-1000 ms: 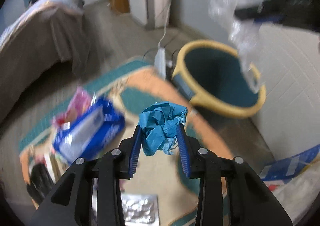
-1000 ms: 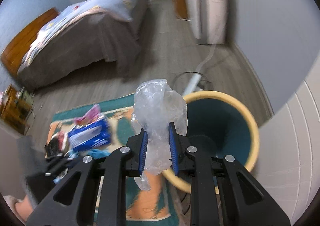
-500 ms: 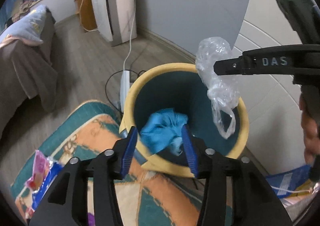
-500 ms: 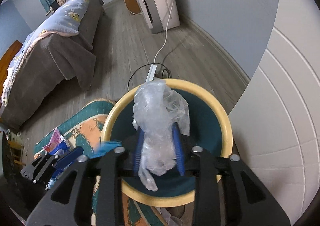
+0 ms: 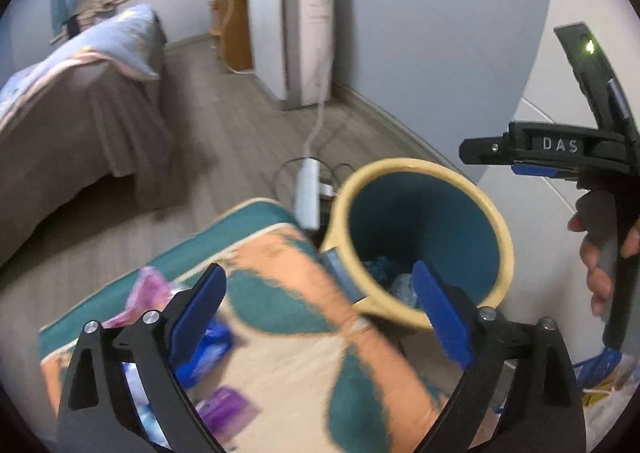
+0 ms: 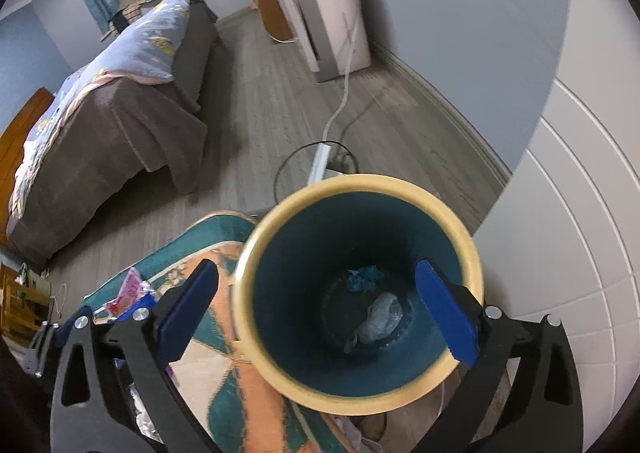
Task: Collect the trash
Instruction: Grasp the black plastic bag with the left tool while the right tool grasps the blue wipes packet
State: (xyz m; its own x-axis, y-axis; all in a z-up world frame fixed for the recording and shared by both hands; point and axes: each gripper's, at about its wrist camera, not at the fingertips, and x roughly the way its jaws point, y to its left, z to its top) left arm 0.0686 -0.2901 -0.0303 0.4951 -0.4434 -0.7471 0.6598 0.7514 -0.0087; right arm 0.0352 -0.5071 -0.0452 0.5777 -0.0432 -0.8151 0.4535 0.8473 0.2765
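A yellow-rimmed teal bin point(image 6: 472, 253) stands on the floor by the rug; it also shows in the left wrist view point(image 5: 416, 167). Inside it lie a crumpled blue paper point(image 6: 364, 277) and a clear plastic bag point(image 6: 380, 319). My right gripper point(image 6: 326, 307) is open and empty, straight above the bin. My left gripper point(image 5: 326, 305) is open and empty, over the rug at the bin's left side. The right gripper also shows in the left wrist view point(image 5: 536, 151), above the bin's right rim. Pink point(image 5: 140, 293), blue point(image 5: 204, 345) and purple point(image 5: 228, 411) wrappers lie on the rug.
A teal and orange rug point(image 5: 288, 333) lies left of the bin. A white power strip point(image 5: 308, 193) with cables lies behind the bin. A bed point(image 6: 112, 101) stands at the left, a white appliance point(image 6: 328, 1) against the far wall, and a white tiled wall point(image 6: 580, 213) at the right.
Both grippers have opened. The blue paper and the clear plastic bag have dropped into the bin. The left gripper has pulled back to the left of the bin.
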